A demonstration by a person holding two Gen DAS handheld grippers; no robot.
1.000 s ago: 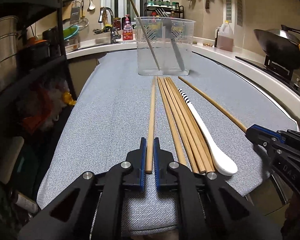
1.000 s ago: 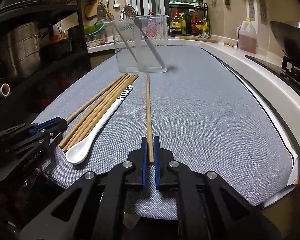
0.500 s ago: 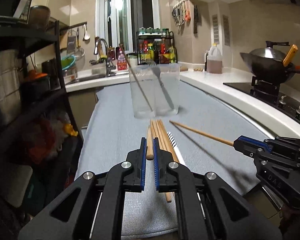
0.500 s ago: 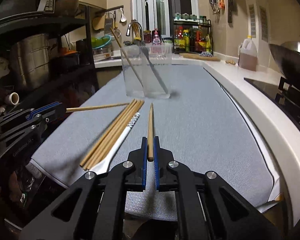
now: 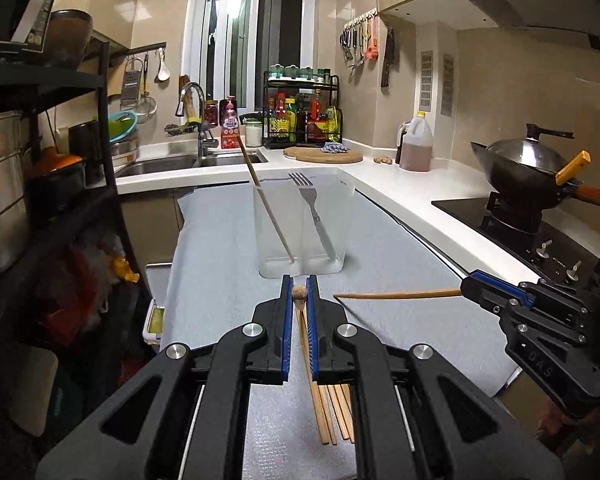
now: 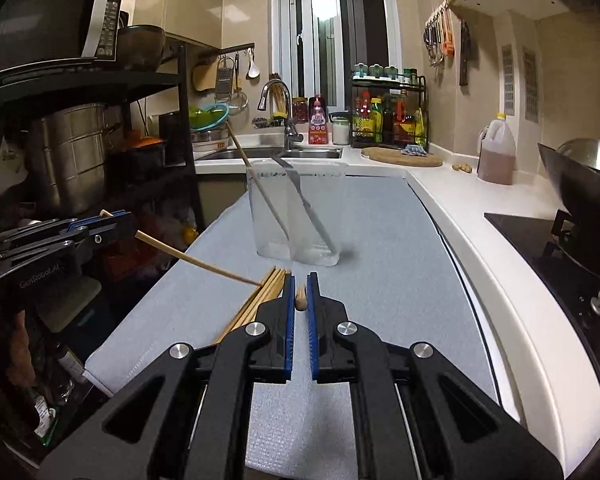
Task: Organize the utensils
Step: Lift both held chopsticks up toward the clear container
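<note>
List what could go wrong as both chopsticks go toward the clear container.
1. Each gripper pinches its chopstick near one end: the left gripper and the right gripper. The long free ends could swing or slip in the pads.
2. The right-hand chopstick points across toward the left gripper; the two sticks may cross.
3. The clear container looks light and already holds a leaning fork; a poke could tip it.

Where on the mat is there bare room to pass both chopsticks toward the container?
The grey mat is bare right of the clear container, up to the white counter, and in the strip before the container. It is crowded at the loose chopsticks near the left edge.
</note>
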